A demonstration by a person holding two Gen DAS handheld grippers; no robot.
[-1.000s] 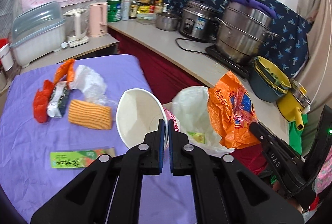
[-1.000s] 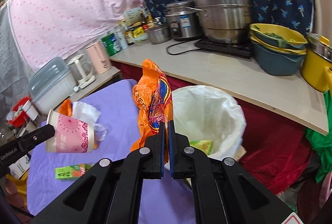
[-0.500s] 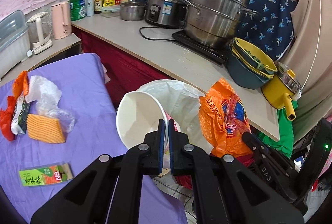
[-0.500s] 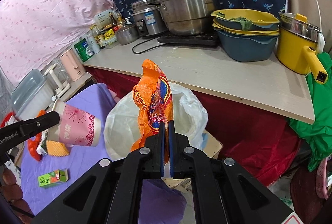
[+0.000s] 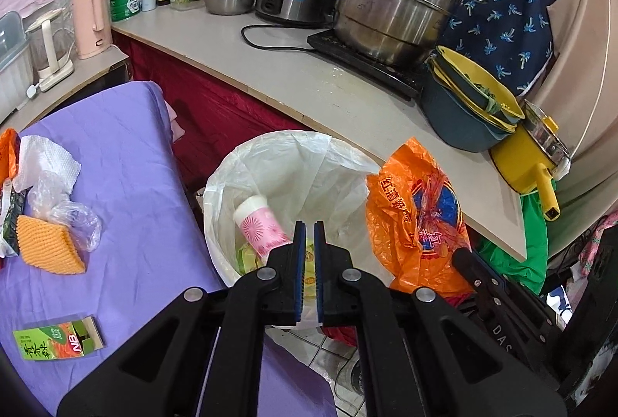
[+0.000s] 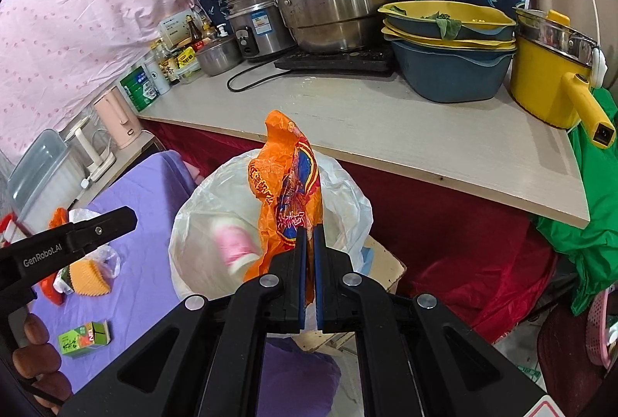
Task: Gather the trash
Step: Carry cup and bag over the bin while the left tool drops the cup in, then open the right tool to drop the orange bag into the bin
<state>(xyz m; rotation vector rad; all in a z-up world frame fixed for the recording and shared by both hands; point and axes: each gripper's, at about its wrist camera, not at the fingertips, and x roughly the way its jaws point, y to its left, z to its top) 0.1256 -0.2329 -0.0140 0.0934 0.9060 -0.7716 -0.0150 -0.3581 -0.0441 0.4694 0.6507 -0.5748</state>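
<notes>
The pink paper cup point(image 5: 259, 228) lies inside the white-lined trash bin point(image 5: 247, 162), your left tool point(image 5: 308, 225) above it pressed together on nothing, while your right tool point(image 6: 308, 232) pinches the orange plastic bag point(image 6: 286, 185) over the bin's rim, beside the purple-covered table point(image 5: 127, 162).

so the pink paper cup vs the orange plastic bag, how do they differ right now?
The pink paper cup lies loose inside the white-lined trash bin, with nothing pinching it; the orange plastic bag hangs above the bin, pinched in the right gripper. The cup is rigid and tipped on its side; the bag is crumpled and stands upright. Both are trash, at the same bin.
</notes>
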